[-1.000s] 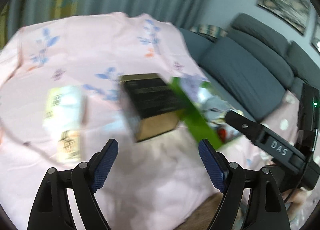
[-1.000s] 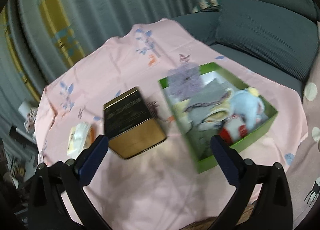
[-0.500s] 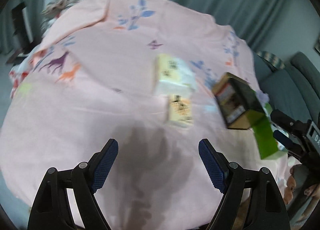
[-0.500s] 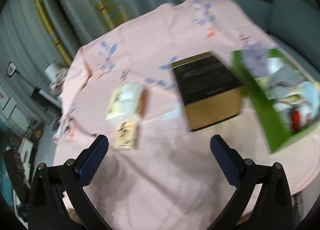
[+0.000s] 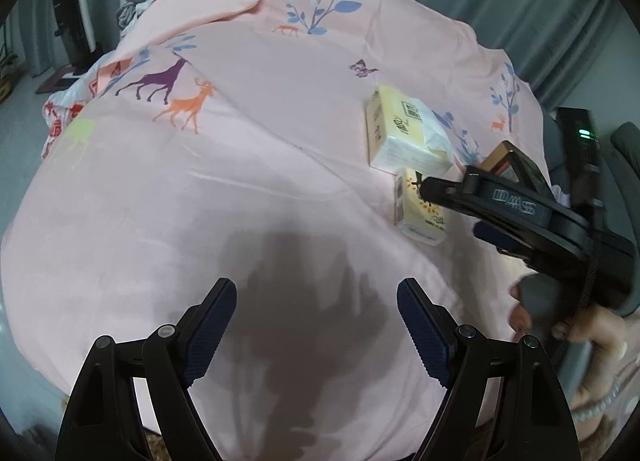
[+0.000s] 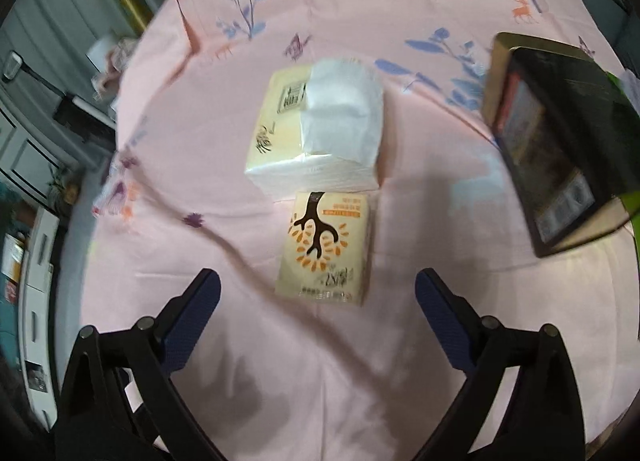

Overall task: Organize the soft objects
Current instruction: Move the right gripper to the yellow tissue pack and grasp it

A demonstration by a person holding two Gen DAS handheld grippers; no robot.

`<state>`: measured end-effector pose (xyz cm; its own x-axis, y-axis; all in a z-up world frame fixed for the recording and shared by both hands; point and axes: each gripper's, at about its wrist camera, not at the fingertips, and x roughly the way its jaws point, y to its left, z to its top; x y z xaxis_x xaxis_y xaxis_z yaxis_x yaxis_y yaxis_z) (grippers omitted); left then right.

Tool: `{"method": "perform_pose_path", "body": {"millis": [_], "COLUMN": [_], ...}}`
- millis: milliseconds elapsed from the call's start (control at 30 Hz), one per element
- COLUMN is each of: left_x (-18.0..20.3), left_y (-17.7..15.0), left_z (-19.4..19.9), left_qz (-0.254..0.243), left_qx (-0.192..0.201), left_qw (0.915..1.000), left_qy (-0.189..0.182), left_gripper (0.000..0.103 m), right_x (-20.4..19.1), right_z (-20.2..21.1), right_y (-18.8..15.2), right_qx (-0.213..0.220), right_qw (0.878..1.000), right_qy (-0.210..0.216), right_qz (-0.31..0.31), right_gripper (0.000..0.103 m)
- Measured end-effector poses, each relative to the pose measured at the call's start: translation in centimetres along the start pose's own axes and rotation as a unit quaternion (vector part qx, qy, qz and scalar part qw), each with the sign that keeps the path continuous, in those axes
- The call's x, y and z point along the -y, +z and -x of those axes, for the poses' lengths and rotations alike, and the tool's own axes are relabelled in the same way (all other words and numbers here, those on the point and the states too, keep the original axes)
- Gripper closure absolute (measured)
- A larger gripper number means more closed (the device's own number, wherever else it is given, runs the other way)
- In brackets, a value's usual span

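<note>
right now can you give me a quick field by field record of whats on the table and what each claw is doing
surface: pink printed cloth over the table
large tissue pack: opened, white tissues showing
small tissue pack: flat, just in front of the large pack
black and gold box: off to the right of the packs
left claw: open, empty, over bare cloth
right claw: open, jaws just been closing slightly, nothing between the pads, small pack just beyond them
</note>
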<state>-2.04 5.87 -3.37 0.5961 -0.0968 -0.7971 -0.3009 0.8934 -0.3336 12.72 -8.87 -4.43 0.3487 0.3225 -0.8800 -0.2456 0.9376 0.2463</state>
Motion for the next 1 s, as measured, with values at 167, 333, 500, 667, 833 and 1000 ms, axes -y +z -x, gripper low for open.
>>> {"method": "perform_pose_path", "body": {"millis": [167, 333, 500, 667, 833, 1000], "left_x": [-0.9, -1.5, -1.4, -0.8, 0.0, 1.2], "left_y": [0.0, -0.1, -0.2, -0.4, -0.6, -1.1], "left_z": [-0.1, -0.2, -0.2, -0.2, -0.5, -1.1], "left_qz": [0.013, 0.023, 0.023, 0.019, 0.011, -0.001], "left_qx": [-0.004, -0.006, -0.010, -0.011, -0.016, -0.028], "left_qw": [0.9999, 0.9997, 0.9997, 0.9997, 0.9997, 0.9995], "left_qy": [0.003, 0.002, 0.000, -0.007, -0.011, -0.016], "left_gripper": [0.020, 0.020, 0.020, 0.020, 0.020, 0.020], "right_x": [-0.5, -0.3, 0.4, 1.0, 0.9, 1.6], "right_z": [-2.7, -3.6, -2.6, -0.1, 3.5, 4.4], "right_y": [0.5, 0.0, -0.2, -1.0, -3.7, -7.0], "right_qx": [-0.025, -0.025, -0.023, -0.016, -0.011, -0.034], "right_qw": [0.999, 0.998, 0.998, 0.999, 0.999, 0.997], "right_qy": [-0.016, -0.043, -0.040, -0.006, 0.029, 0.035], "right_qz": [0.012, 0.029, 0.036, 0.028, 0.044, 0.055], "right_gripper": [0.013, 0.039, 0.051, 0.051, 0.051, 0.050]}}
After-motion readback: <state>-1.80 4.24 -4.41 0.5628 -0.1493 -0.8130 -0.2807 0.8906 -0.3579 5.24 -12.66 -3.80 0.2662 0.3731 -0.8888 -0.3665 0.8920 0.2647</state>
